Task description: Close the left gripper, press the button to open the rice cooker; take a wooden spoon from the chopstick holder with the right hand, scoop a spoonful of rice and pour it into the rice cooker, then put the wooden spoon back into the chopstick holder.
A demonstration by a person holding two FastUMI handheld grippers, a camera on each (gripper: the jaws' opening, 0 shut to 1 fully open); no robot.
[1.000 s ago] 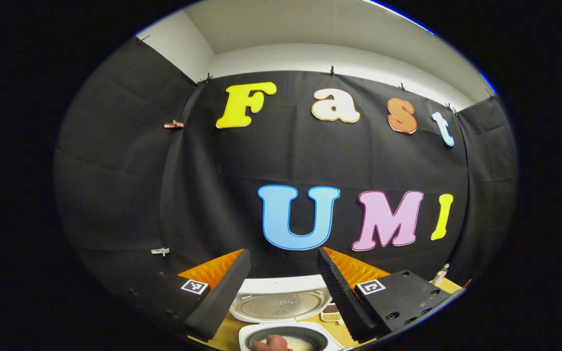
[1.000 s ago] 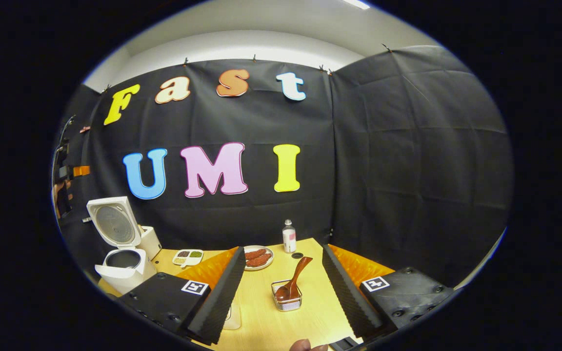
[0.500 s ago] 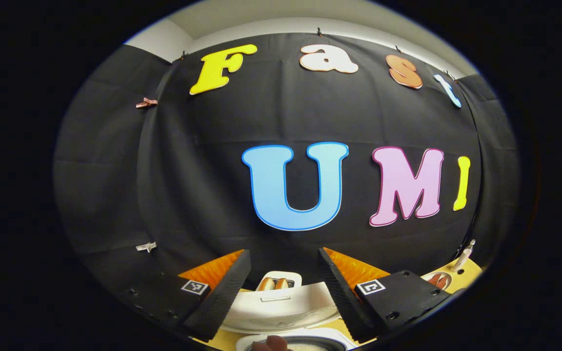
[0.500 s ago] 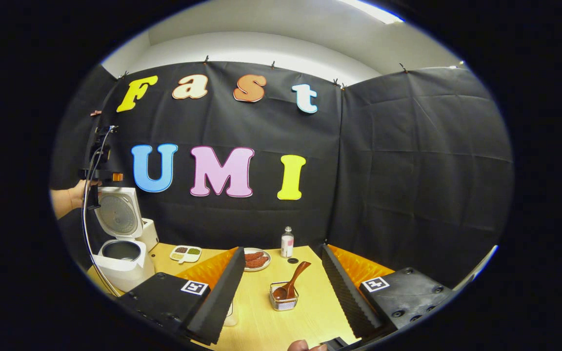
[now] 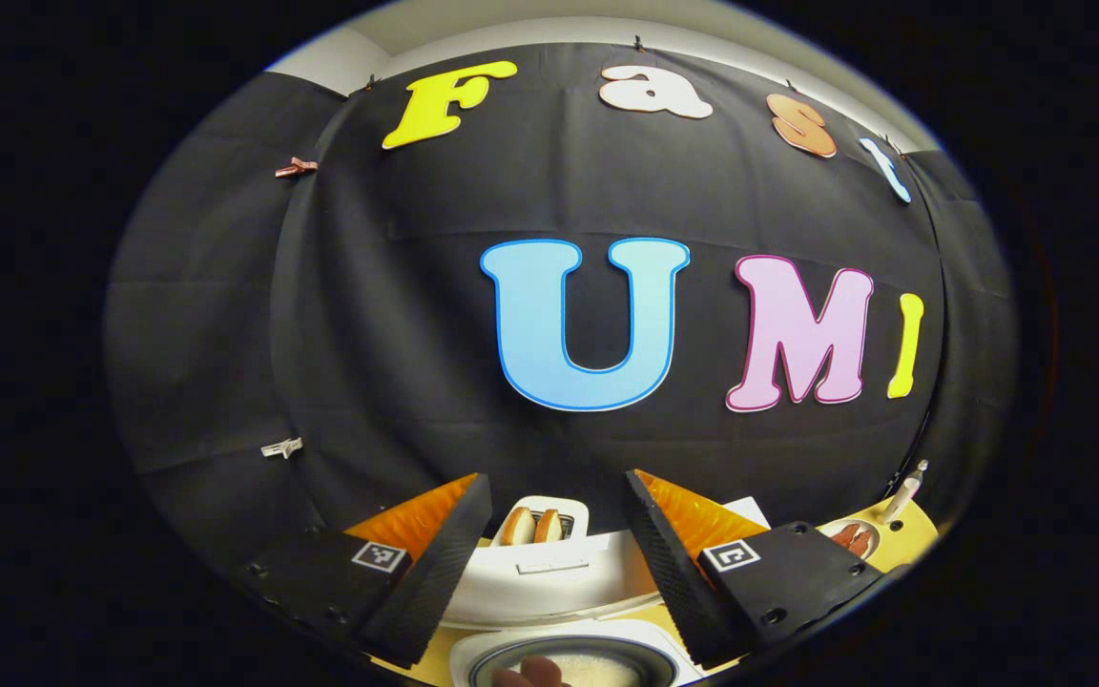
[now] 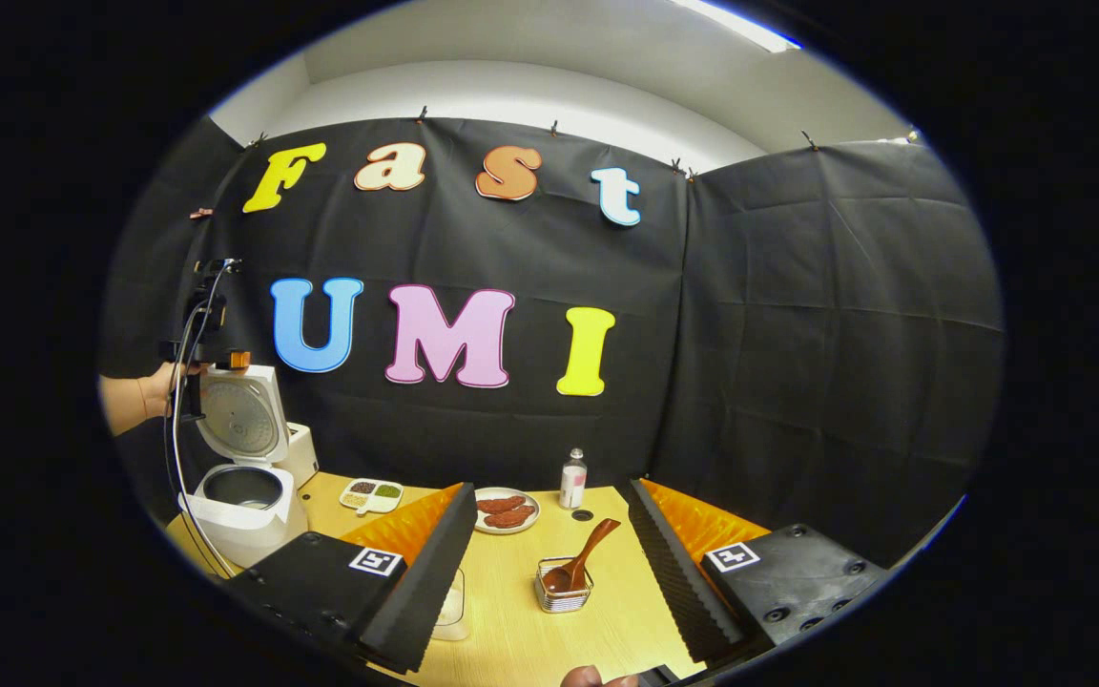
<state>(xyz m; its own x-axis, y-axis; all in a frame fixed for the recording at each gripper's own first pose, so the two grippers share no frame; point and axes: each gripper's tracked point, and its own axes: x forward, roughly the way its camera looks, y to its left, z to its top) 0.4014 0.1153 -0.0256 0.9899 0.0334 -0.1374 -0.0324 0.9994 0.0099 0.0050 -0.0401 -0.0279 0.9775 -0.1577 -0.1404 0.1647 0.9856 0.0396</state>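
At the far left of the right gripper view, my left hand (image 6: 134,399) holds the left gripper (image 6: 195,355) up beside the raised lid (image 6: 242,418) of the rice cooker (image 6: 242,510). The cooker stands open at the left end of the table (image 6: 530,639), its dark pot showing under the upright lid. From this far off I cannot tell how that gripper's fingers stand, but in the left gripper view my left gripper (image 5: 557,558) has its fingers spread apart and grasps nothing. Between them I see the lid's white outer shell (image 5: 549,582), with the cooker's rim (image 5: 569,644) near the bottom edge and a toaster with bread (image 5: 535,523) beyond the lid.

Just right of the cooker lies a small divided dish of grains (image 6: 370,494). Further right, near the wall, sit a plate of sausages (image 6: 506,510) and a small bottle (image 6: 572,480).

My right gripper (image 6: 554,572) hangs over the near part of the table, released, its fingers wide apart and clear of everything. Between them, farther off, stands the wire chopstick holder (image 6: 564,593) with the wooden spoon (image 6: 583,563) in it, bowl down, handle leaning up to the right. A clear container (image 6: 452,611) peeks out beside my left finger.
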